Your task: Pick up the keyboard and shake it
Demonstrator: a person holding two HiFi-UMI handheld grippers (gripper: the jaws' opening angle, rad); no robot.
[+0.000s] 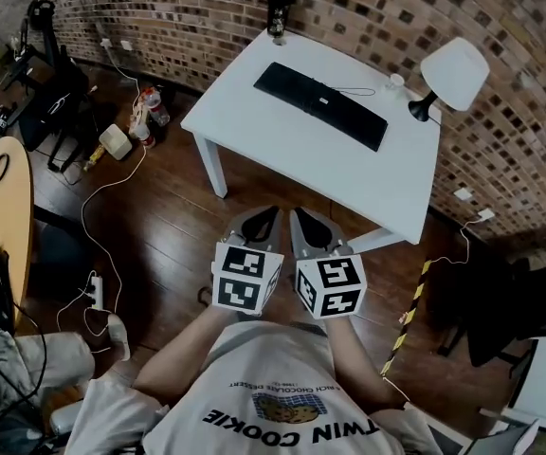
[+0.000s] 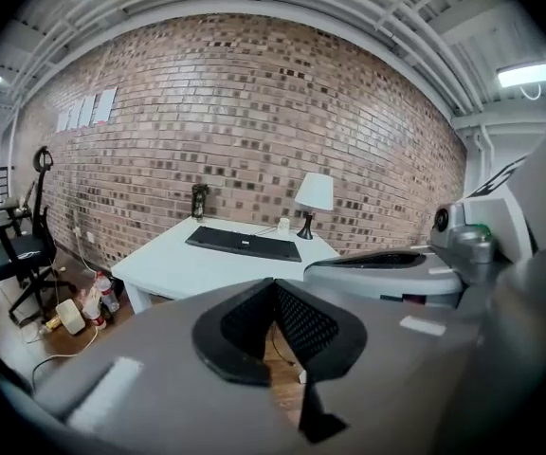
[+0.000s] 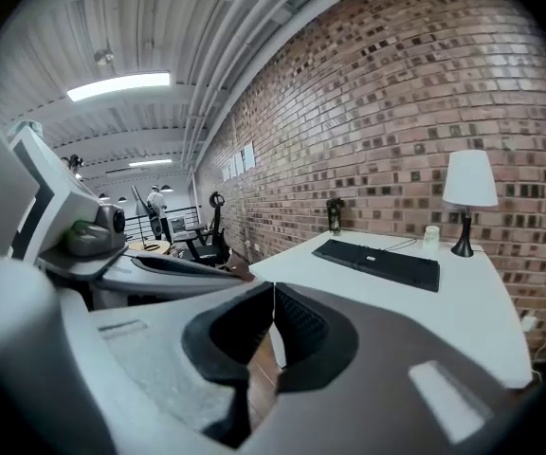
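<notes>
Brick wall (image 1: pixel 159 8) behind, dark wood floor (image 1: pixel 169 226) strewn with loose cables (image 1: pixel 88 207). Far left: edge of a round wooden table (image 1: pixel 12 216). Centre: white table (image 1: pixel 245 126) with a black keyboard (image 1: pixel 320 104) lying flat toward the wall side, nothing touching it. A dark upright object (image 1: pixel 277 12) stands at the table's back edge and a white lamp (image 1: pixel 451 72) at its right end. Well short of the table, by the person's chest: left gripper (image 1: pixel 260 224), jaws pressed together, nothing between. Right gripper (image 1: pixel 312 227) just beside it, likewise closed and empty.
</notes>
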